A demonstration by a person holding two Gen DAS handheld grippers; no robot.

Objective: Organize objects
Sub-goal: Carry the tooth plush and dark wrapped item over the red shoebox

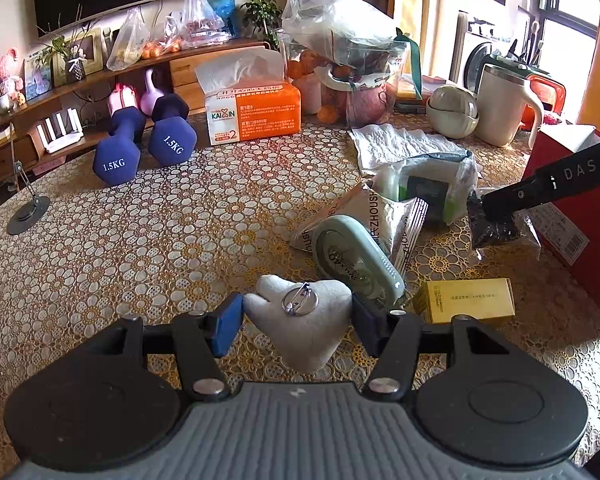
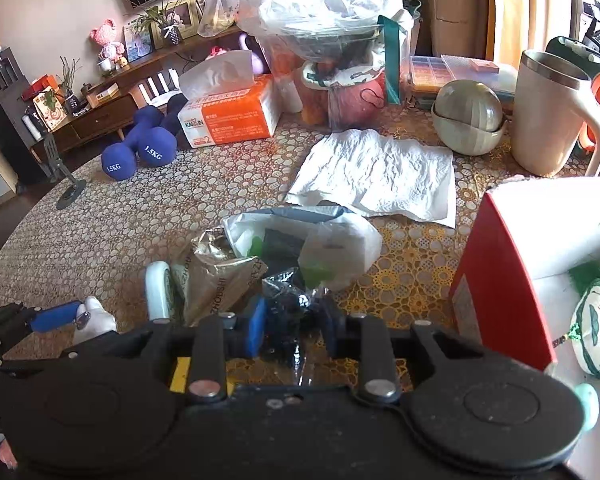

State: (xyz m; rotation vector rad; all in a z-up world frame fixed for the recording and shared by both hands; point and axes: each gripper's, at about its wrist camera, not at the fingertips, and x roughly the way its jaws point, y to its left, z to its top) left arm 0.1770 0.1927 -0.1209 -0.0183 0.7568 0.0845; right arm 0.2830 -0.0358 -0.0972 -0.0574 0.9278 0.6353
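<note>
Left gripper (image 1: 298,312) clamped on a white plush (image 1: 300,320) with a metal pin on its face, lifted just clear of the lace tablecloth (image 1: 140,240). Right gripper (image 2: 294,330) closed narrow on a clear bag (image 2: 288,308) of dark bits, probably dried tea or seeds, hard to tell through the crinkled film. Taking the red box (image 2: 500,280) as landmark: open, with an embroidered sachet (image 2: 594,332) inside, at the right edge; bag just left of it; further left a foil pouch (image 2: 216,280) marked "ZHOUSHI", partly cut off by folds, a white plastic bag (image 2: 320,240) over it, and a green tape dispenser (image 1: 356,256) reading "5M×40"-like print. Yellow box (image 1: 466,300) below-left of the red box, half hidden under the right gripper. Behind: paper towel (image 2: 376,176), mug (image 2: 552,116), bowls (image 2: 468,120), fruit under plastic (image 2: 332,20). Far left: tissue pack (image 1: 252,116) marked "KAIXIN", "2"; dumbbells (image 1: 144,140) marked "1.5KG"; phone stand (image 1: 28,212).
</note>
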